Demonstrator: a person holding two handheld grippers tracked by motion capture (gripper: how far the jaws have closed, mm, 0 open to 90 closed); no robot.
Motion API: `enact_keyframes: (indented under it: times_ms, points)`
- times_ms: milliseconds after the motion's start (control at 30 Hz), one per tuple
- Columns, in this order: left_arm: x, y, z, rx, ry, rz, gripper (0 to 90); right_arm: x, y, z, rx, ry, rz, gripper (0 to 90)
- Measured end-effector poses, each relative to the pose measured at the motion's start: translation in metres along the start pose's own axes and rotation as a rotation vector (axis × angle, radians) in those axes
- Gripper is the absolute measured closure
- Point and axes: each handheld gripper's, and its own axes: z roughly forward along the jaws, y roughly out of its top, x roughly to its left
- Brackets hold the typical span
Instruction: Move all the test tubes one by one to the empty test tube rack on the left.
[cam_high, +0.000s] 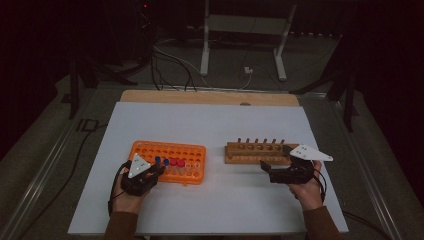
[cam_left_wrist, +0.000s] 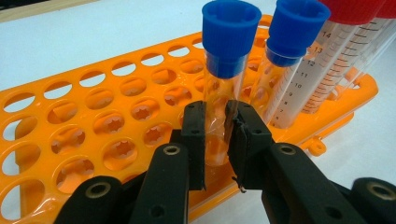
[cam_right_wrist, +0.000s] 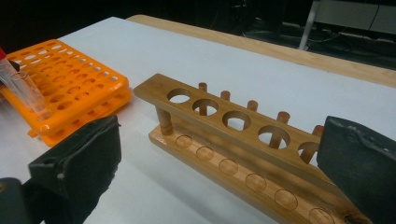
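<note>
Blue-capped tube (cam_left_wrist: 224, 79) upright in orange rack (cam_left_wrist: 93, 121), near its right end, beside a second blue-capped tube (cam_left_wrist: 285, 60). Clamped low on its glass by left gripper (cam_left_wrist: 218, 135). Right gripper (cam_right_wrist: 215, 163) wide open, empty, beside wooden rack (cam_right_wrist: 233, 140).

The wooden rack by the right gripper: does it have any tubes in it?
No, every hole of the wooden rack is empty.

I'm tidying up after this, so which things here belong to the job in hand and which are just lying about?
In use: blue-capped tube, held in the left gripper; orange rack; wooden rack by the open right gripper.
Lying about: red-capped tubes; floor cables; white stand.
</note>
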Motion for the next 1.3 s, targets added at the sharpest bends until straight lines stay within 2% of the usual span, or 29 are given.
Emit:
enact_keyframes:
  times_ms: [367, 533, 600, 800, 933, 1033, 1133, 1200, 1300]
  points:
    - [0.0, -0.002, -0.002, -0.006, -0.019, -0.024, 74.4, -0.003, -0.014, -0.004, -0.044, -0.005, 0.002, 0.3]
    - [0.004, -0.003, -0.008, -0.019, -0.013, -0.044, 61.7, -0.004, -0.018, -0.007, -0.058, -0.006, 0.009, 0.3]
    - [0.005, -0.002, -0.013, -0.04, -0.007, -0.04, 58.9, -0.003, -0.02, -0.007, -0.063, -0.008, 0.009, 0.3]
    - [0.013, 0.0, -0.032, -0.135, 0.012, -0.079, 46.0, -0.002, -0.023, -0.008, -0.084, -0.012, 0.003, 0.3]
    - [0.017, 0.0, -0.046, -0.213, 0.041, -0.101, 35.5, -0.001, -0.024, -0.008, -0.092, -0.008, 0.004, 0.3]
    - [0.019, 0.001, -0.054, -0.254, 0.08, -0.117, 26.4, 0.0, -0.026, -0.007, -0.095, -0.005, 0.004, 0.3]
    - [0.021, 0.002, -0.059, -0.279, 0.117, -0.134, 17.3, 0.0, -0.028, -0.007, -0.098, -0.004, 0.003, 0.3]
    - [0.023, 0.002, -0.061, -0.287, 0.127, -0.144, 13.9, 0.0, -0.028, -0.007, -0.102, -0.004, 0.005, 0.3]
    - [0.024, 0.002, -0.061, -0.286, 0.135, -0.158, 3.2, 0.0, -0.028, -0.007, -0.104, -0.007, 0.004, 0.3]
